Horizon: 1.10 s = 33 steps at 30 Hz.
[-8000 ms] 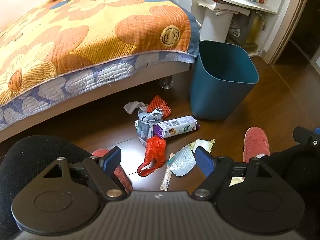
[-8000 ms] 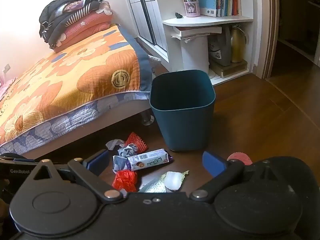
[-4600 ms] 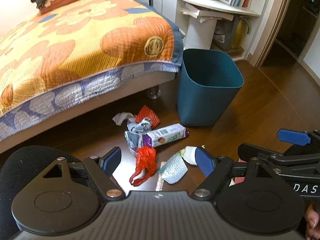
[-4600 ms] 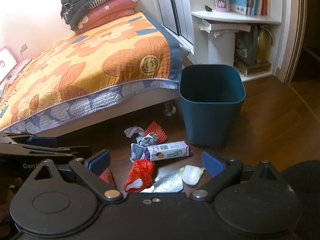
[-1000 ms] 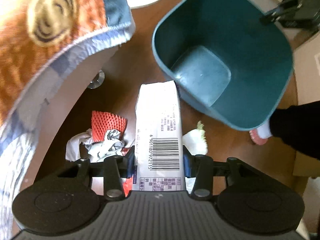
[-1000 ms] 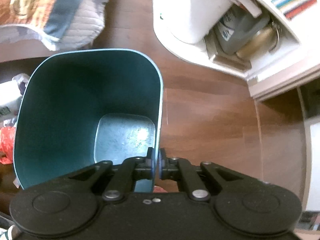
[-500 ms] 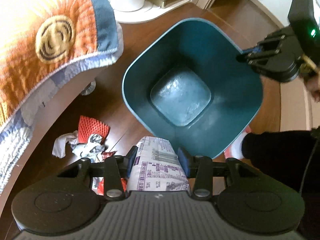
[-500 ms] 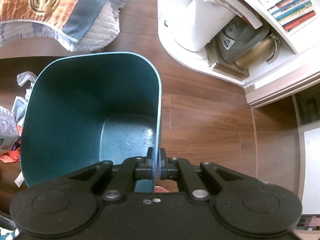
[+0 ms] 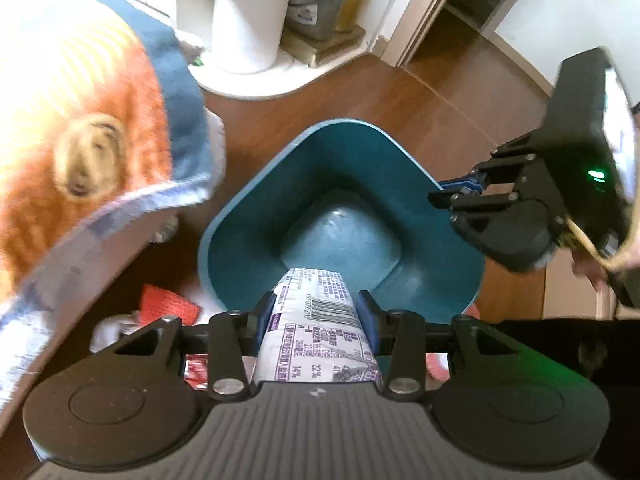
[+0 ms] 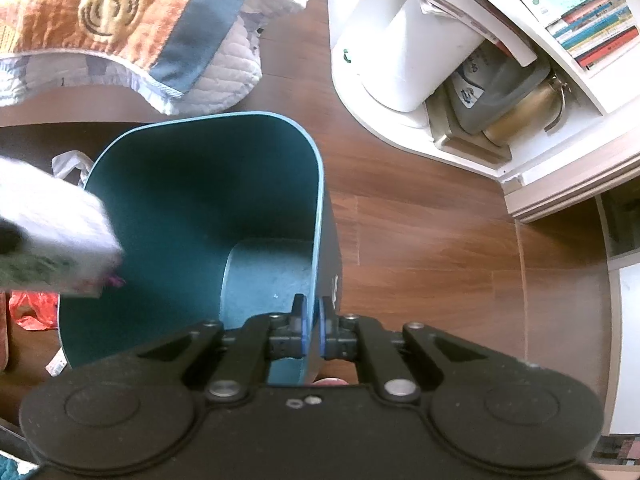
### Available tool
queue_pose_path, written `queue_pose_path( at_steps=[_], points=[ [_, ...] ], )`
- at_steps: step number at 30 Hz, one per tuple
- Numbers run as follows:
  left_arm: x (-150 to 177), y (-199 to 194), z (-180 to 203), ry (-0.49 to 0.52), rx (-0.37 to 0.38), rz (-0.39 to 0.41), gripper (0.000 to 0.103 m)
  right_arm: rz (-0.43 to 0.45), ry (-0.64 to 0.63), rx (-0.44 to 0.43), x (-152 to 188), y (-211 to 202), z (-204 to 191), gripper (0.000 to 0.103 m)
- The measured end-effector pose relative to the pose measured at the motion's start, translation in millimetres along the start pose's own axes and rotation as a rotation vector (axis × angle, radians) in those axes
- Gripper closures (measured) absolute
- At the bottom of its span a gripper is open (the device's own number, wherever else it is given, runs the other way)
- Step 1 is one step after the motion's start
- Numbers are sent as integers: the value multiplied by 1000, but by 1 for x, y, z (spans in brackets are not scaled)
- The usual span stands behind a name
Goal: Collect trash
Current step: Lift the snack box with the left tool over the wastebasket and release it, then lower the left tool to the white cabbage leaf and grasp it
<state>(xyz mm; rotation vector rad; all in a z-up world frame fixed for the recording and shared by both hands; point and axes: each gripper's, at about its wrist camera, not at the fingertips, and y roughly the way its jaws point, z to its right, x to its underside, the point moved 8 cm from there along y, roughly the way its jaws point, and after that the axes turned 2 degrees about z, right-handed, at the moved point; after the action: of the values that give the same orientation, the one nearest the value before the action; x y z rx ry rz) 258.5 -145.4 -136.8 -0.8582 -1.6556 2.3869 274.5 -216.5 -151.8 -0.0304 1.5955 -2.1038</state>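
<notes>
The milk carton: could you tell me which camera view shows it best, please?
The left wrist view: the milk carton fills the centre, sharp, barcode readable, clamped in the left gripper above the teal bin. The right wrist view shows only its blurred end at the left edge.

Two grippers are showing: the left gripper point(image 9: 316, 316) and the right gripper point(image 10: 312, 330). One teal bin point(image 10: 192, 184) is standing on the floor. One carton point(image 9: 316, 340) is hanging at the bin's 6 o'clock rim. One red mesh piece point(image 9: 168, 300) and one red plastic bag point(image 10: 34, 310) are lying at the bin's 9 o'clock. One bed point(image 9: 80, 120) is showing.
</notes>
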Motion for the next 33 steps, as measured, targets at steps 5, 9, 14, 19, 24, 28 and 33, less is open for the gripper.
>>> queue_pose_path(
  at_steps=[5,9,14,19,24,28,33],
  points=[
    [1,47,19,23,-38,-22,61,-3,0,-7,-2,0,0,98],
    [7,73,22,18,-54,-65,61,-8,2,-16,-3,0,0,98],
    [10,93,19,23,-97,-98,58,-13,11,-16,-2,1,2,98],
    [15,96,16,27,-96,-109,46,-18,33,-24,-1,2,5,98],
    [16,84,11,-3,-61,-85,38,-23,48,-20,-1,4,8,97],
    [19,65,3,16,-61,-60,38,-31,60,-15,-1,7,14,97],
    [24,36,-17,60,-83,-33,38,-50,76,-15,2,12,24,97]
  ],
)
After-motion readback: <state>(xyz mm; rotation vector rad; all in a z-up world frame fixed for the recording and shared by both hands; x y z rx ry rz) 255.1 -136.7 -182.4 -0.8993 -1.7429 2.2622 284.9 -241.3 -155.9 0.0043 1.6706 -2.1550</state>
